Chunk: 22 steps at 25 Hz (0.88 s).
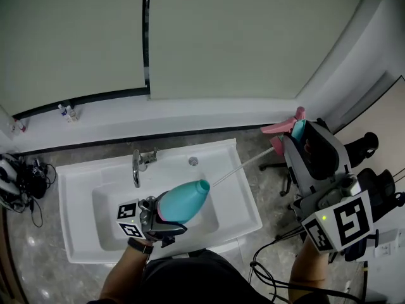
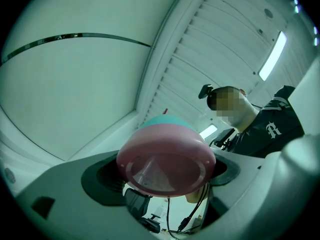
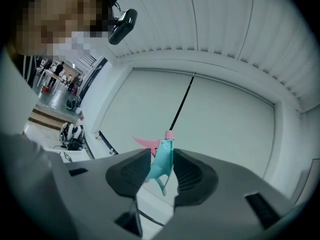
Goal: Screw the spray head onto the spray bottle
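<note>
The spray bottle [image 1: 180, 202] hangs tilted over the sink [image 1: 243, 195]. Its pink base sits low toward me and its open neck points to about 2 o'clock in the head view. My left gripper [image 1: 158, 223] has its fingers closed around the bottle's lower body; in the left gripper view the round base fills the space between them. The spray head [image 1: 294, 128] lies off at 2 o'clock from the neck, well apart from it, clamped between the fingers of my right gripper [image 1: 302, 141], with the pink trigger sticking out past them. From the head, the thin dip tube [image 1: 243, 166] runs down toward 8 o'clock, nearly along the bottle's long axis. Its free end sits just beside the mouth, but I can't tell whether it has entered. As I judge it, the next move depends on that shared line. The right hand should feed the head along the tube's direction until collar meets neck, while the left holds the bottle steady. If the two axes drift apart, the tube could catch on the rim or the threads could cross.
</note>
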Available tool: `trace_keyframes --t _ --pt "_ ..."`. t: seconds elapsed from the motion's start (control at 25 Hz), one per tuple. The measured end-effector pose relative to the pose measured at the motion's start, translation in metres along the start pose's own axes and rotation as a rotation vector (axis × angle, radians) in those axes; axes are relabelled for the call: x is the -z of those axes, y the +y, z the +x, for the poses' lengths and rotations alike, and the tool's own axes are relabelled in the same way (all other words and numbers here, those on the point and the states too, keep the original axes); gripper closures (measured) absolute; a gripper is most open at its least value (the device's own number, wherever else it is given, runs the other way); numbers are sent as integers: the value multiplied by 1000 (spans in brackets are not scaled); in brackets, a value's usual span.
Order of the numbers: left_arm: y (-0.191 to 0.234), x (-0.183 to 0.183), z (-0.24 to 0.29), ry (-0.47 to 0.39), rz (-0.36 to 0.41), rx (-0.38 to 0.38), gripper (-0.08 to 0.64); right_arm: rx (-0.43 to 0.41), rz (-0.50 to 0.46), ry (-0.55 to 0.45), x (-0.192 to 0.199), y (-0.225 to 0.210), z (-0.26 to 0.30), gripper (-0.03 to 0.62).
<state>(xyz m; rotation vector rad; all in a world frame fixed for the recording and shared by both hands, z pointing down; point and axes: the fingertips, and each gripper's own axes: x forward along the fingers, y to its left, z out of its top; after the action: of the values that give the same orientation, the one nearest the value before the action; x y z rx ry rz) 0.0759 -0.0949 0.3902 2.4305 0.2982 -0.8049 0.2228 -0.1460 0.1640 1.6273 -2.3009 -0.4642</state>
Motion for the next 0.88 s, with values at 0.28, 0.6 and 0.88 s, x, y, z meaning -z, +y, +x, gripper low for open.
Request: trace_keyframes --t 0.28,0.6,0.88 --pt "-1 -4 1 -19 7 0 103 -26 -89 -24 -16 28 16 449" --pt "0 -16 11 -47 18 11 103 -116 -125 -48 -14 87 35 449" --pt "1 -25 11 -62 33 15 103 -199 -127 3 4 123 46 449"
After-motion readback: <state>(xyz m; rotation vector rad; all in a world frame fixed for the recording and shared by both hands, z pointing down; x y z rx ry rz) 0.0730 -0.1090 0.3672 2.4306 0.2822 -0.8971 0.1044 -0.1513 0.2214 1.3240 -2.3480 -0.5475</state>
